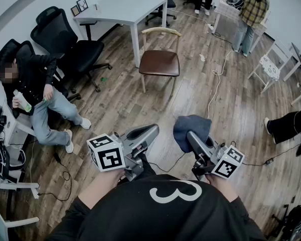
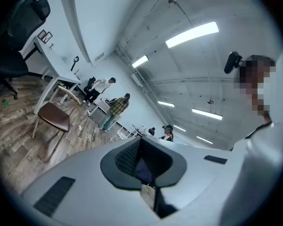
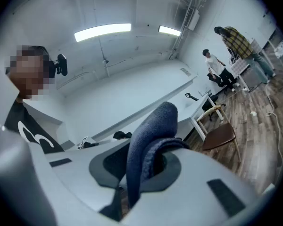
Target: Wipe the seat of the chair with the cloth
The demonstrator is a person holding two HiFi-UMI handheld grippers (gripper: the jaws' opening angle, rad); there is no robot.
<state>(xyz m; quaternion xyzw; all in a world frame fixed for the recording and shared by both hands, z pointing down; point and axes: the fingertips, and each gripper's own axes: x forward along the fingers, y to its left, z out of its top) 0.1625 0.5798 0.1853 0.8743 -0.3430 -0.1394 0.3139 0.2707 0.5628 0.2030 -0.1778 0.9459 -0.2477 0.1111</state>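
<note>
The chair (image 1: 159, 63) has a brown seat and a pale wooden frame, and stands on the wood floor ahead of me, beside a white table. It shows small in the left gripper view (image 2: 54, 117) and in the right gripper view (image 3: 220, 135). My right gripper (image 1: 191, 136) is held low near my body, shut on a blue-grey cloth (image 1: 190, 124) that bunches up out of its jaws (image 3: 153, 126). My left gripper (image 1: 151, 130) is beside it at the same height, shut with nothing in it (image 2: 144, 166). Both are well short of the chair.
A white table (image 1: 124, 6) stands behind the chair, with black office chairs (image 1: 75, 49) to its left. A person sits at far left (image 1: 35, 92). Another person stands at the back right (image 1: 253, 9). A white cable (image 1: 215, 84) runs over the floor right of the chair.
</note>
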